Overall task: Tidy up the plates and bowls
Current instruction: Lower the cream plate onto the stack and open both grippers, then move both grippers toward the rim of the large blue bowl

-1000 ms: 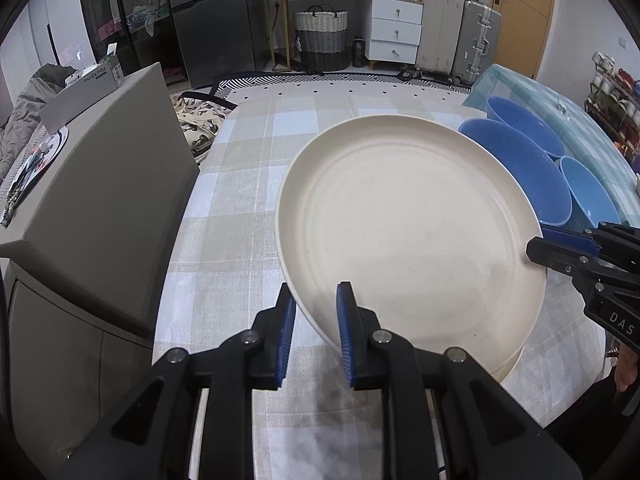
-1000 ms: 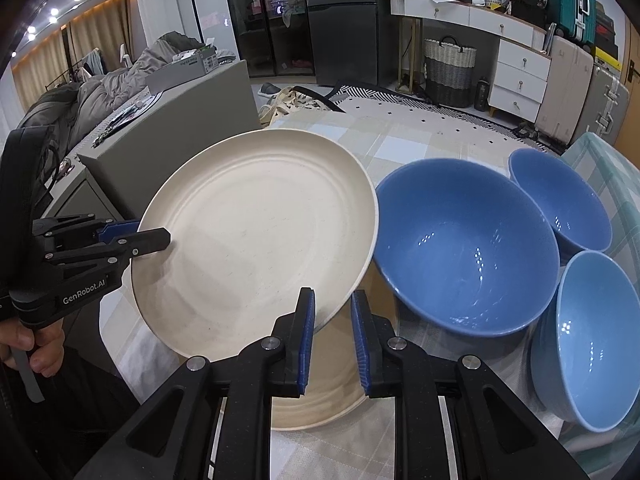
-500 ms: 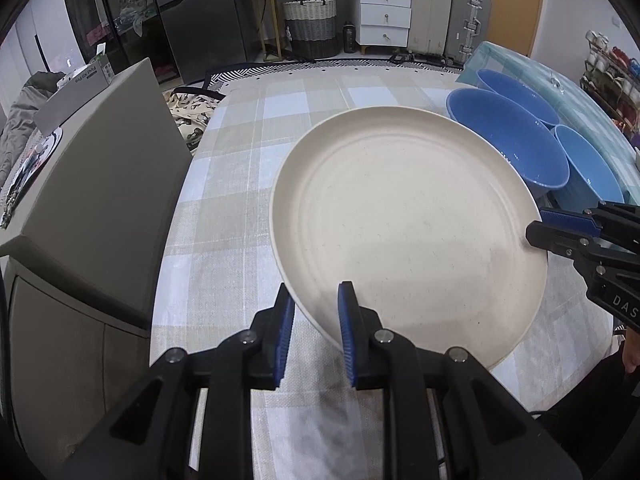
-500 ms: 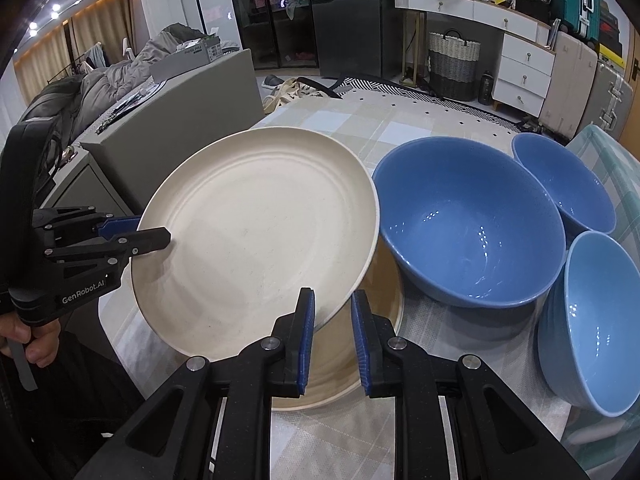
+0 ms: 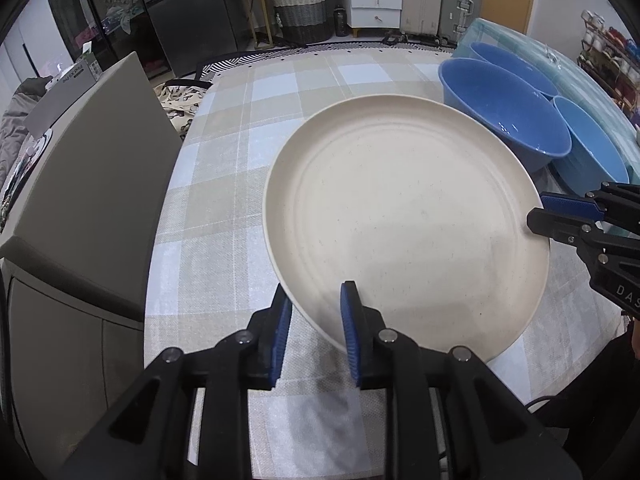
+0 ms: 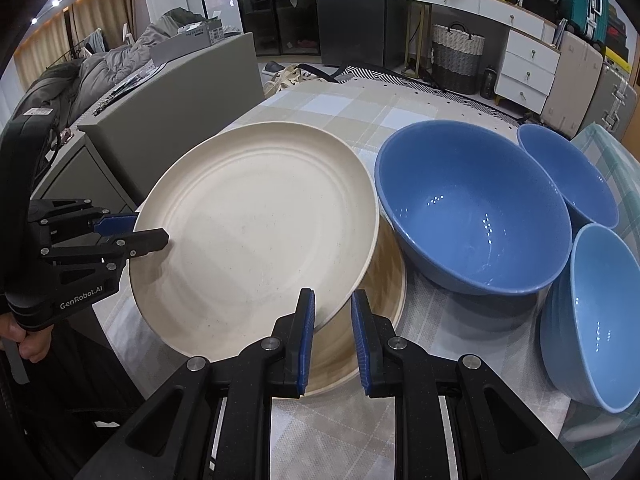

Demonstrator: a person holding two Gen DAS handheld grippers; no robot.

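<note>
Two grippers, the left gripper just loosening and the right gripper clenched, are holding the cream plate over a second plate, while three blue bowls are waiting unstacked.

Under the round cream plate gripped at its rim, a second tan plate shows only a crescent right of the right gripper, while the pale blue ribbed bowl farther right is cut by the frame edge.
</note>
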